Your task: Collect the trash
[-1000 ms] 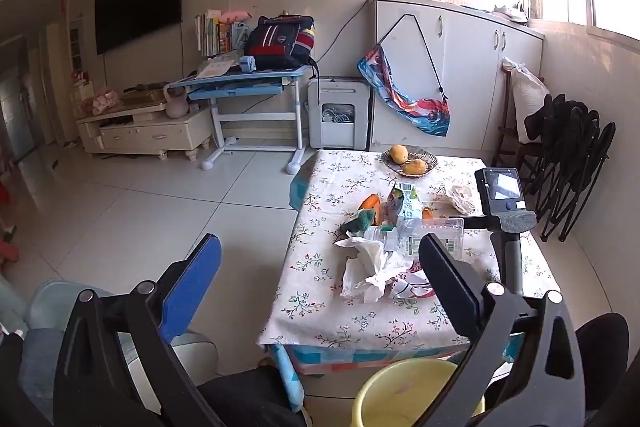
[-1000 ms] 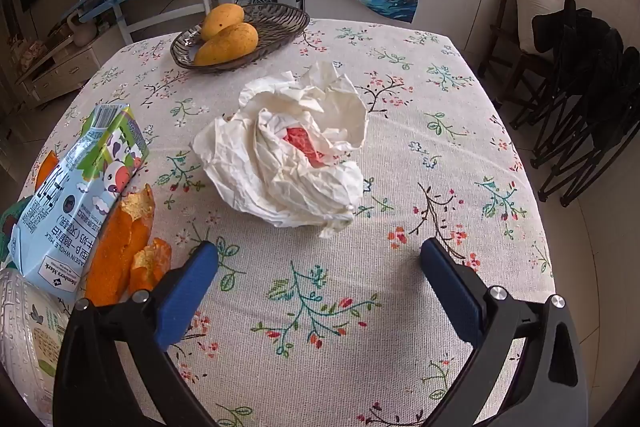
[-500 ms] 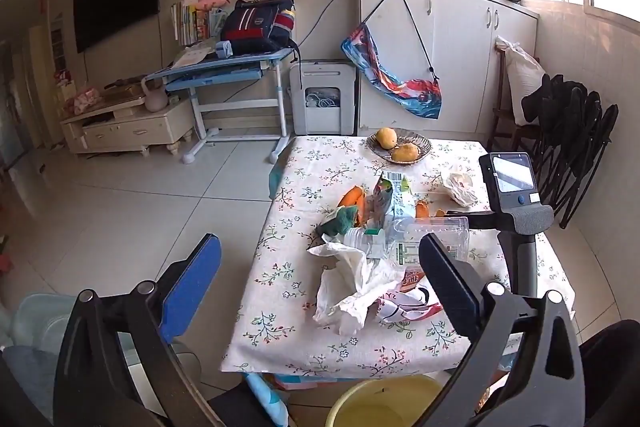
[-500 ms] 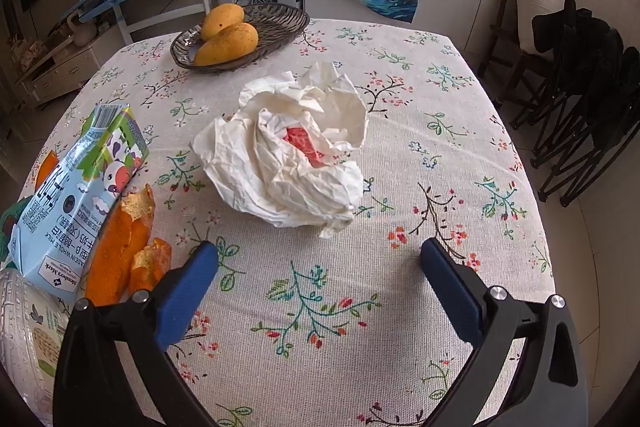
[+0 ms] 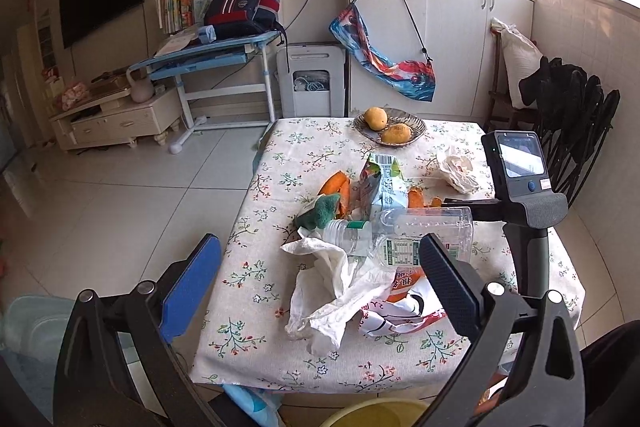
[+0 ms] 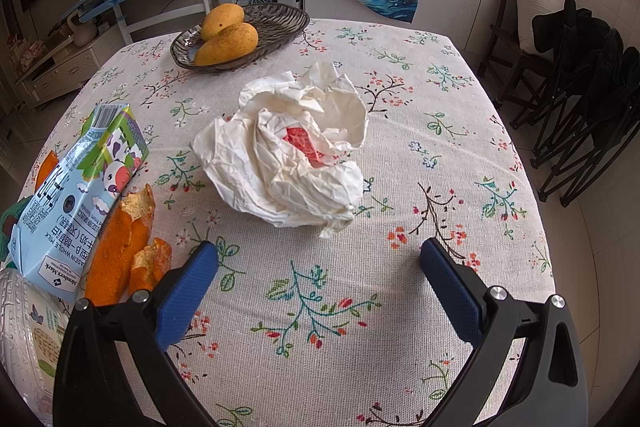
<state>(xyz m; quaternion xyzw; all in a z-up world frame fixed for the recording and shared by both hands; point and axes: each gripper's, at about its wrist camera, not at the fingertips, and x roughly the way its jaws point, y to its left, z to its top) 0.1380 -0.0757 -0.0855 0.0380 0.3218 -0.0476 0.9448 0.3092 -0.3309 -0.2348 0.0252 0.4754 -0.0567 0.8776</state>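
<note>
Now the right gripper (image 6: 318, 261) is hovering over the table (image 6: 460, 131), jaws spread wide and empty, facing the crumpled paper (image 6: 288, 155) just ahead. Light, soft stuff, probably best pinched across its puffy middle. Left gripper (image 5: 320, 269) is waiting, wide open too, empty.

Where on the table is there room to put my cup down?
The right side of the table is bare, from the crumpled paper to the edge. There is room too at the near edge, by the open right gripper. The left is crowded: milk carton, orange peel and bottle.
</note>
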